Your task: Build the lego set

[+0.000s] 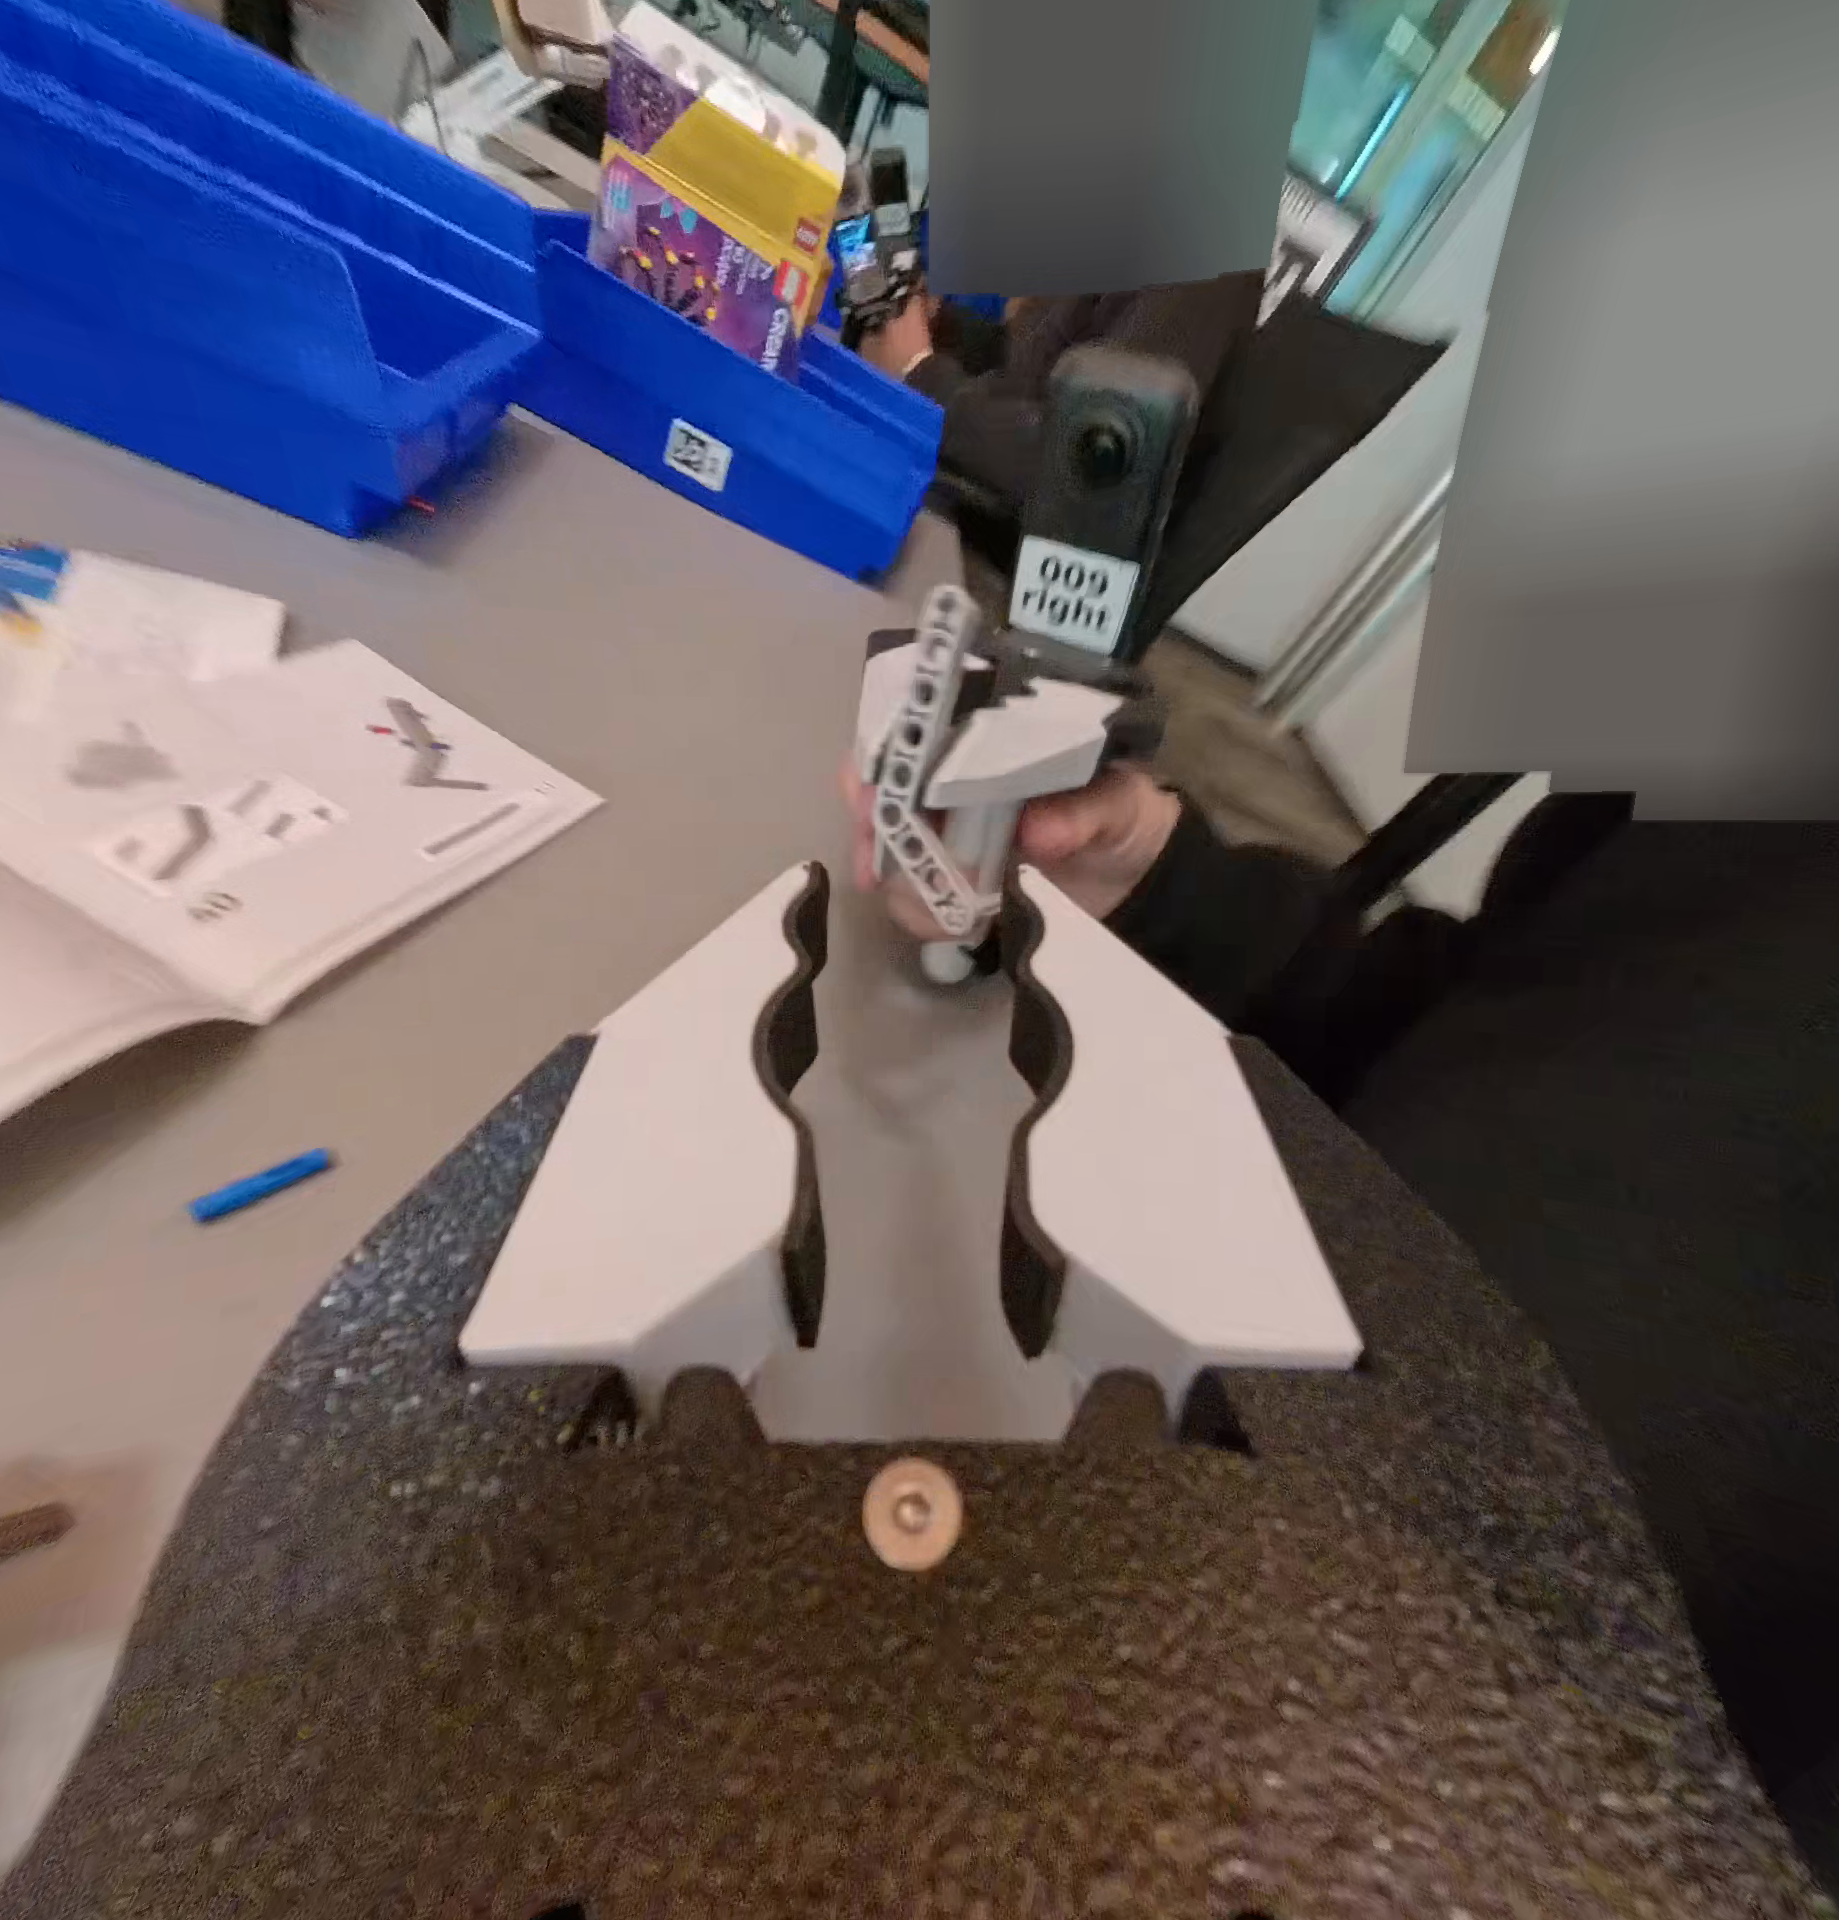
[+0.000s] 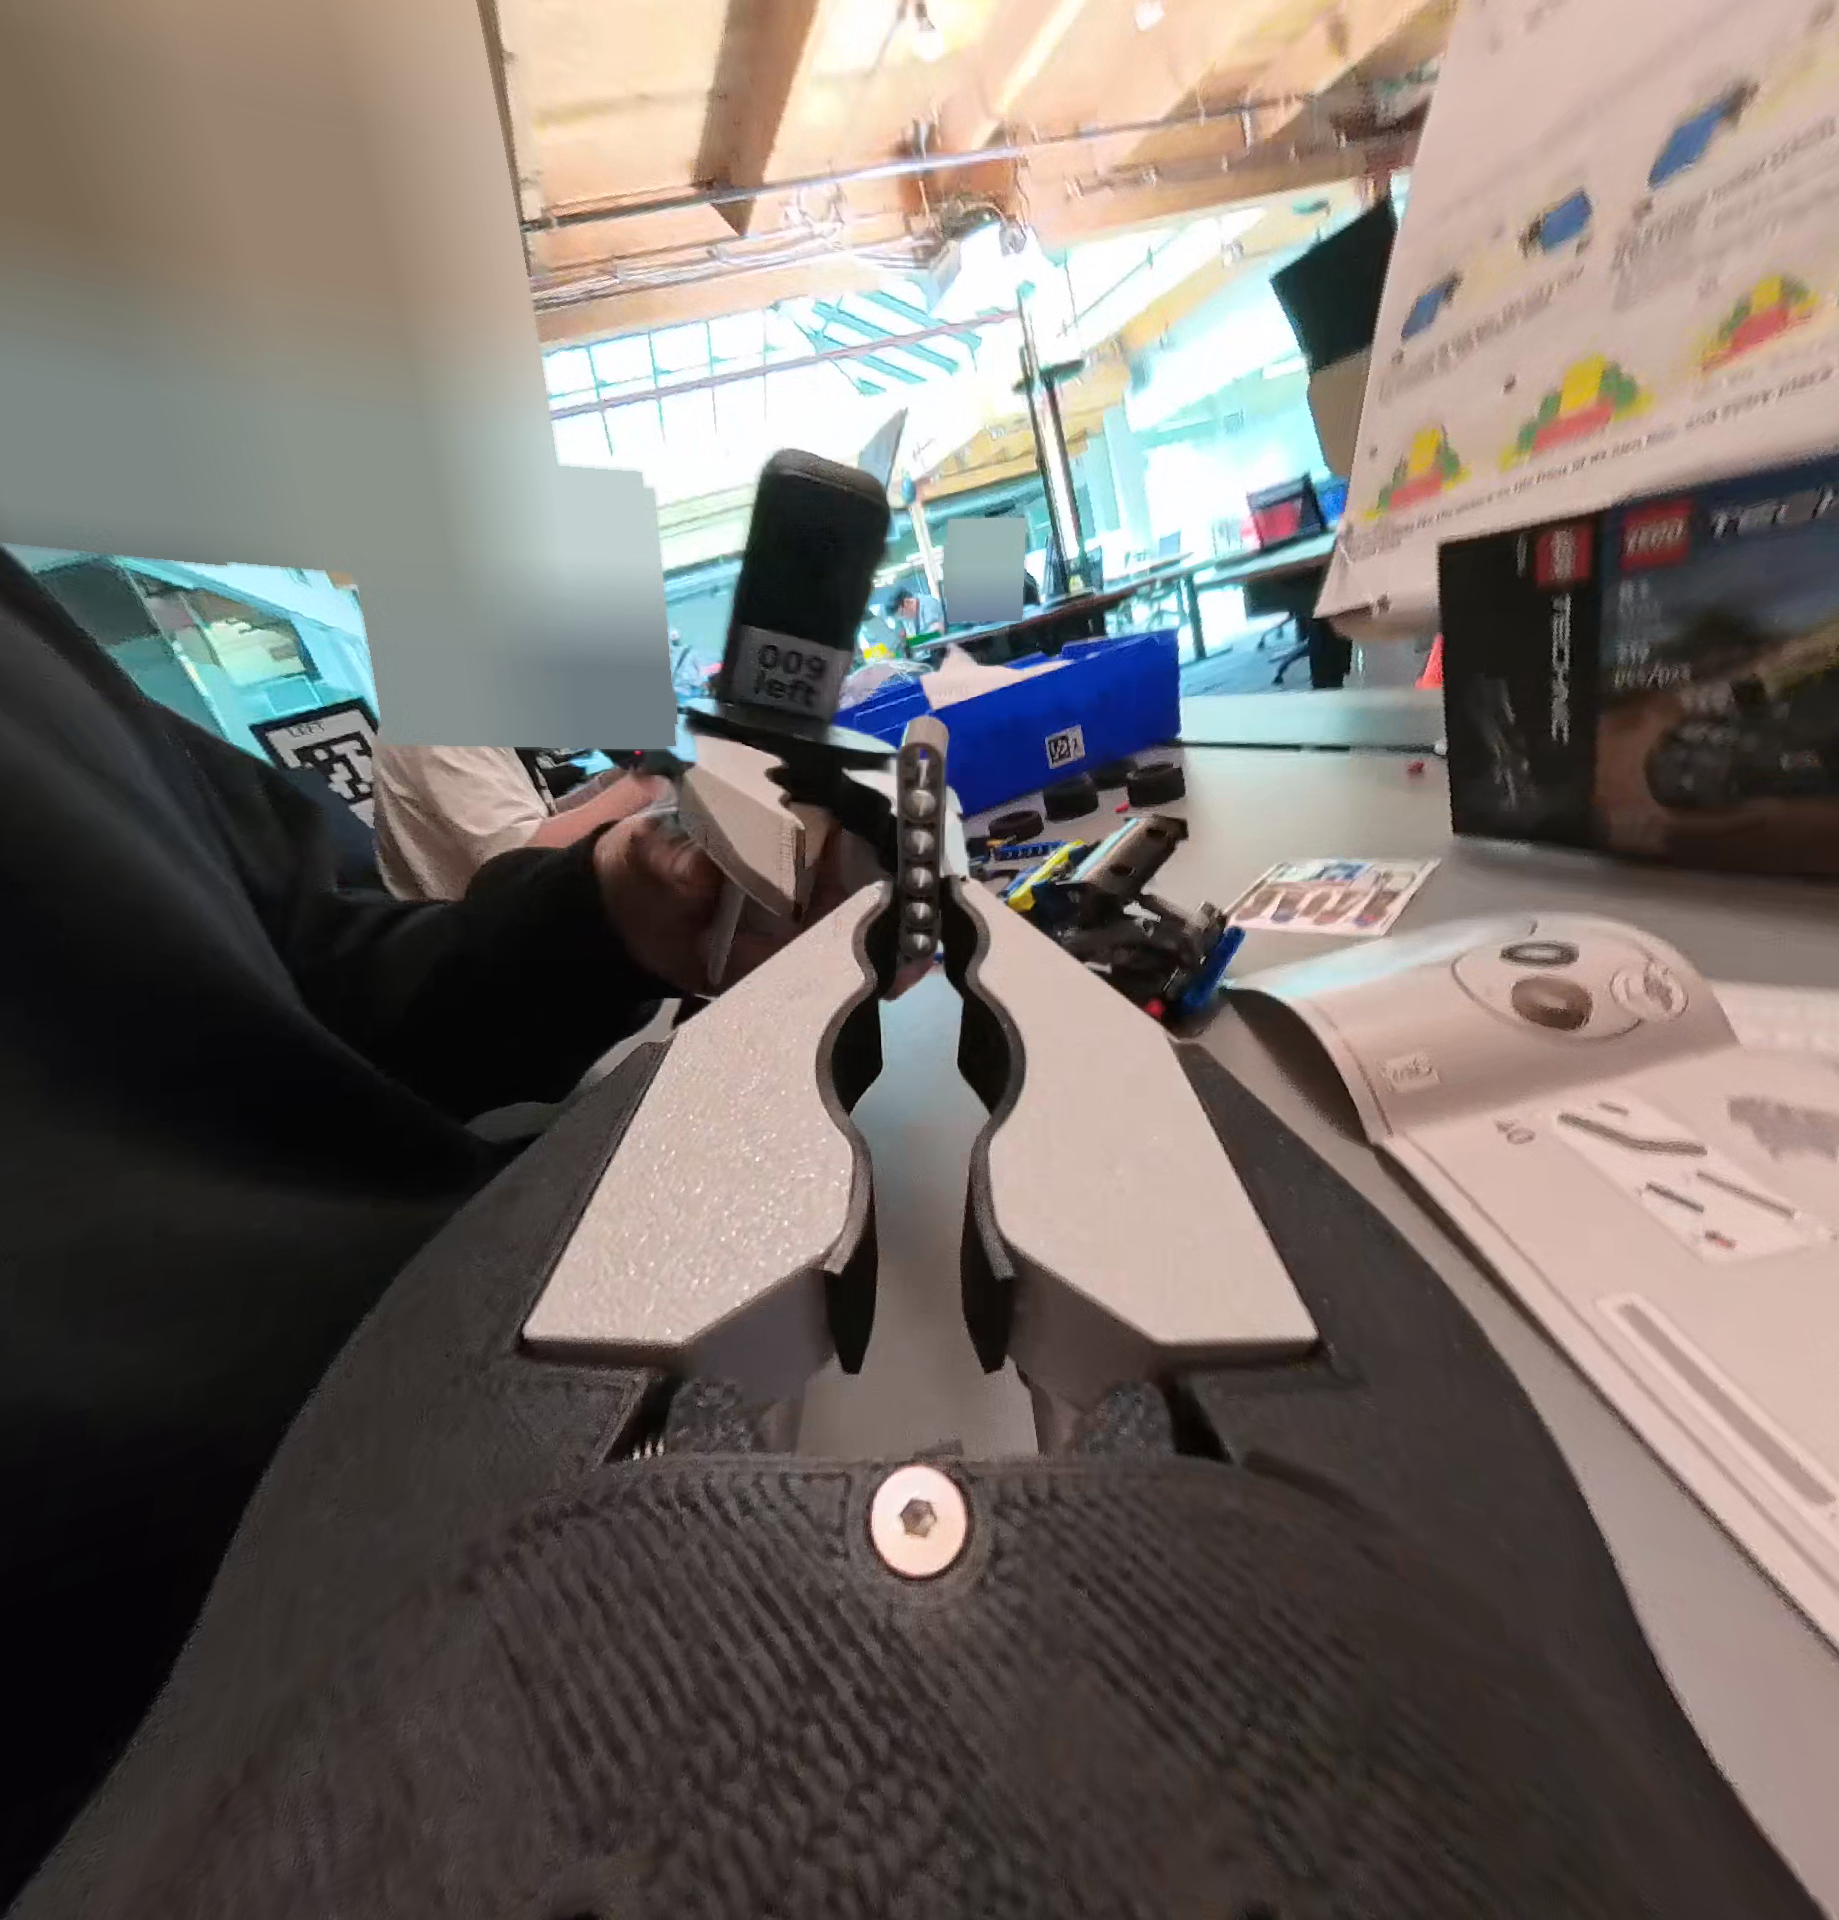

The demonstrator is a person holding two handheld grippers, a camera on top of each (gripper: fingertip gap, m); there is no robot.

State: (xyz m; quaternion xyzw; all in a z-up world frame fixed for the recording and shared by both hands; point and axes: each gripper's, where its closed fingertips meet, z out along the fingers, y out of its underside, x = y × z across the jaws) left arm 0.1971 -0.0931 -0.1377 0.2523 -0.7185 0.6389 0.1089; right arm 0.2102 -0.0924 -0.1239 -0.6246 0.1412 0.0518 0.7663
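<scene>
My right gripper (image 2: 915, 914) was clamped on a grey holed lego beam (image 2: 917, 842), its fingertips pinching the lower end so that the beam stood up above them, edge-on to my own camera. From the left wrist view the same beam (image 1: 920, 769) showed its row of holes, leaning a little, with the right gripper (image 1: 962, 727) held off the table and facing my other tool. My left gripper (image 1: 920, 914) was spread apart with nothing between its fingers; only grey table (image 1: 634, 644) showed in the gap. In the right wrist view it (image 2: 780, 831) hung just behind and to the left of the beam, not touching it as far as I could tell.

Past the beam, on the table, lay a partly built black and blue lego model (image 2: 1123, 914), with loose black tyres (image 2: 1112, 795) behind it and a sticker sheet (image 2: 1330, 894) beside it. The open instruction booklet (image 2: 1580, 1143) lay to my right, and a dark lego box (image 2: 1663, 665) stood beyond it. On the left side I saw the same booklet (image 1: 271, 831), a small blue pin (image 1: 260, 1184) lying alone in front of it, and blue bins (image 1: 219, 343) at the back, one holding a purple and yellow box (image 1: 717, 208).
</scene>
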